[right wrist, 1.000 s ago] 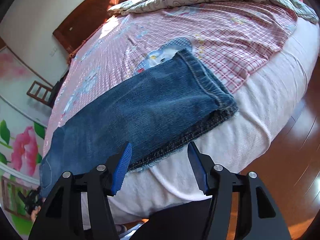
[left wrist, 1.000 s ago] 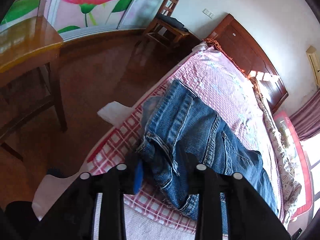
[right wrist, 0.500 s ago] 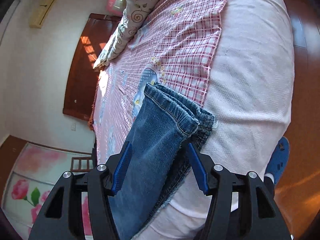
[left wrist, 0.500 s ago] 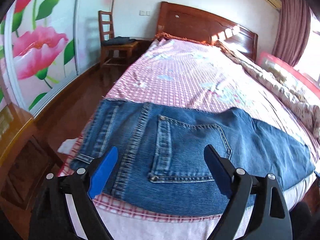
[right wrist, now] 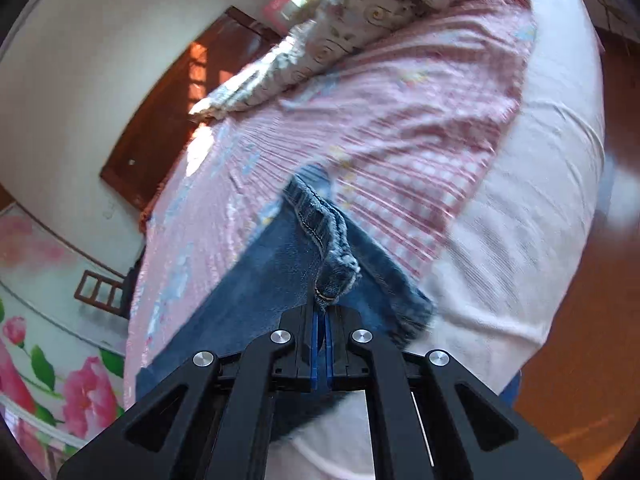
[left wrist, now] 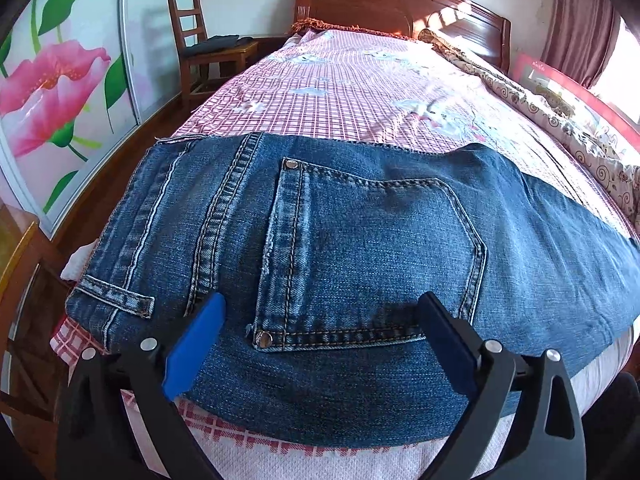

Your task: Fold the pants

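Observation:
Blue jeans [left wrist: 360,248] lie flat across the foot of the bed, back pocket up, waistband at the left. My left gripper [left wrist: 320,320] is open just above the seat of the jeans, its jaws either side of the pocket's lower edge. In the right wrist view my right gripper [right wrist: 322,320] is shut on the hem end of the jeans [right wrist: 328,256], which bunches up and lifts in front of the jaws. The rest of the leg [right wrist: 240,304] trails off to the left.
The bed [left wrist: 360,92] has a pink checked sheet and a patterned quilt [left wrist: 560,120] along the right side. A wooden headboard [left wrist: 400,4] stands at the far end, a wooden chair [left wrist: 208,44] at the left. A wooden floor [right wrist: 580,340] lies beside the bed.
My right gripper has shut on the hem end of the jeans and lifted it. My left gripper stayed open and came lower and closer to the pocket.

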Tool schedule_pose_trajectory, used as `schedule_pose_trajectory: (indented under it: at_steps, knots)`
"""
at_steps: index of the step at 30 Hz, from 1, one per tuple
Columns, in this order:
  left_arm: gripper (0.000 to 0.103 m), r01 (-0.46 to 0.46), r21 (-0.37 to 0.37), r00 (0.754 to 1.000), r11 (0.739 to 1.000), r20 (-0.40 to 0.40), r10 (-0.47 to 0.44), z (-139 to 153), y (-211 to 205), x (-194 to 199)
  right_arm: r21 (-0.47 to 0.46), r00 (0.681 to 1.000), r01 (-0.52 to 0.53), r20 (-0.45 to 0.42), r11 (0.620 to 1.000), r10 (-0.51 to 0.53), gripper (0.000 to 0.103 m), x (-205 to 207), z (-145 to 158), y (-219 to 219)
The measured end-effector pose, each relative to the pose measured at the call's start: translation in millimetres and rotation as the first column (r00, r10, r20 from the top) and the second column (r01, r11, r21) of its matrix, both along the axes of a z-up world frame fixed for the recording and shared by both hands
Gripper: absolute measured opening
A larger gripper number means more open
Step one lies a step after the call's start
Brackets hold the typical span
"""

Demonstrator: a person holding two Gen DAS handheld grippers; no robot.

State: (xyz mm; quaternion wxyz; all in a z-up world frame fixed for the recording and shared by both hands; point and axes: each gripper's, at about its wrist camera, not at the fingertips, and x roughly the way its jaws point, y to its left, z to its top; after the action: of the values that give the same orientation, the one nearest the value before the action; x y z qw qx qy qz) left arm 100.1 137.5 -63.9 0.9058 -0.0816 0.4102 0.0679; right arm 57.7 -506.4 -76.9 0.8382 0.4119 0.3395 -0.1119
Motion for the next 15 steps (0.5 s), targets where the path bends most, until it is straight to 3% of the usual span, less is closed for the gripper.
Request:
schedule_pose_trajectory:
  at_steps: [1, 4, 9, 12, 15]
  knots:
    - [0.098, 0.001, 0.007, 1.0, 1.0, 0.0, -0.001, -2.0, -0.6, 3.5, -0.006, 0.998, -0.006, -0.067, 1.0, 0.006, 0.001, 3.2, -18.8, 0.9]
    - [0.098, 0.003, -0.001, 1.0, 1.0, 0.002, -0.003, -2.5, -1.9, 2.1, -0.015, 0.999, 0.043, -0.033, 0.999, -0.043, 0.001, -5.8, -19.5, 5.3]
    - [0.101, 0.003, 0.011, 1.0, 1.0, 0.001, -0.003, -3.4, -3.8, 3.4, 0.092, 0.996, 0.079, -0.048, 0.993, -0.075, 0.002, -10.1, -19.8, -8.5]
    - [0.101, -0.032, -0.01, 0.999, 0.999, 0.013, 0.032, 2.4, -1.4, 0.0, 0.055, 0.984, 0.177, -0.01, 0.983, -0.177, 0.01, -33.8, 7.0, 3.6]
    - [0.101, -0.071, -0.058, 0.995, 0.996, 0.06, 0.074, 13.7, 1.7, -3.9, -0.012, 0.994, 0.09, 0.068, 0.996, -0.089, 0.01, -26.0, 36.6, 37.8]
